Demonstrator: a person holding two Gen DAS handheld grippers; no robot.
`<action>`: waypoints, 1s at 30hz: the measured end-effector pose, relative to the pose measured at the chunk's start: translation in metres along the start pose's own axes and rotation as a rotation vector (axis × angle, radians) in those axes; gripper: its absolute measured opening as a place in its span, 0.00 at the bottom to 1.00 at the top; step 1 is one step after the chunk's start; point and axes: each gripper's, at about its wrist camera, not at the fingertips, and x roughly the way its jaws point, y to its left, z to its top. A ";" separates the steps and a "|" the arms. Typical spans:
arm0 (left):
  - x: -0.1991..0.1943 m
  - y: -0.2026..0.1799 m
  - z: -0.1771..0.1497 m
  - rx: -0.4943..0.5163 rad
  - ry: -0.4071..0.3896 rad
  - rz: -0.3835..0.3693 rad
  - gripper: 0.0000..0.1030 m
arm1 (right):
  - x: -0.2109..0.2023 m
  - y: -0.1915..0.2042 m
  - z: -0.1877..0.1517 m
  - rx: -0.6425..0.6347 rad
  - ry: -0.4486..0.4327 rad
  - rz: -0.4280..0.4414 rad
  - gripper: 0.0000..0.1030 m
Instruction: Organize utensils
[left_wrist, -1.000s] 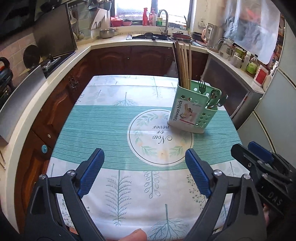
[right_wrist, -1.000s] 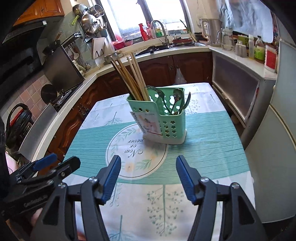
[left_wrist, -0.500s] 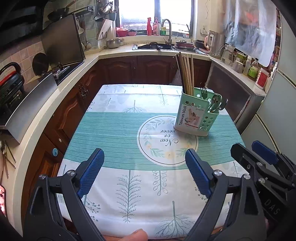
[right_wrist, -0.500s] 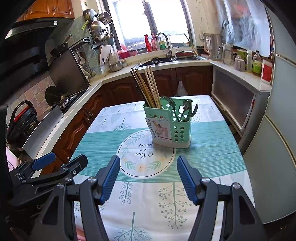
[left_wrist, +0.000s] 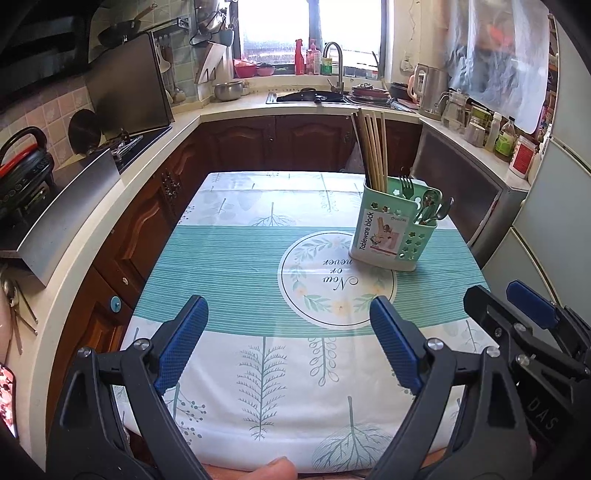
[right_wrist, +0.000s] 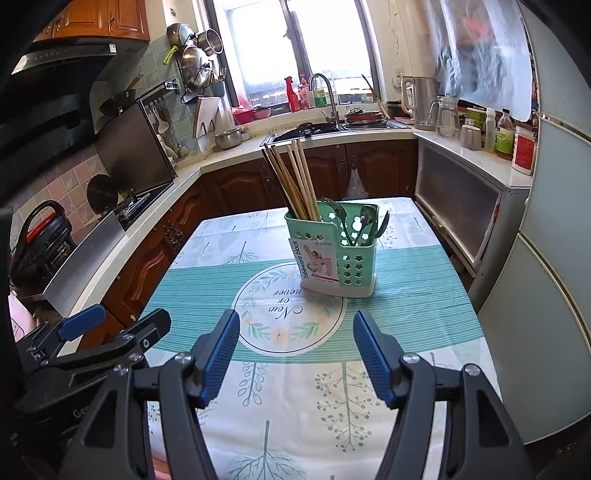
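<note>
- Kitchen counters with dark wood cabinets (left_wrist: 295, 144) wrapped round the left, far and right sides, a sink (right_wrist: 314, 129) under the far window.
- A table under a white and teal leaf-print cloth (left_wrist: 236, 266) filled the middle.
- On its far right part stood a mint-green perforated plastic cutlery caddy (left_wrist: 397, 229), upright, well apart from both tools.
- Long wooden chopsticks (right_wrist: 295, 181) rose from its left compartment; metal forks and spoons (right_wrist: 364, 221) sat in the right.
- The left gripper (left_wrist: 288, 339) hovered over the near edge, jaws wide, empty.
- The right gripper (right_wrist: 295, 347) hung likewise, spread and empty.
</note>
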 end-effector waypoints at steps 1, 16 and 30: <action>-0.001 0.000 0.000 0.001 -0.001 0.002 0.85 | 0.000 0.000 0.000 0.000 -0.001 -0.001 0.62; -0.005 0.006 -0.003 -0.006 0.001 0.007 0.85 | -0.002 0.000 -0.001 0.000 0.001 0.003 0.62; -0.005 0.007 -0.003 -0.006 0.000 0.007 0.85 | -0.003 0.001 -0.001 0.000 0.000 0.001 0.62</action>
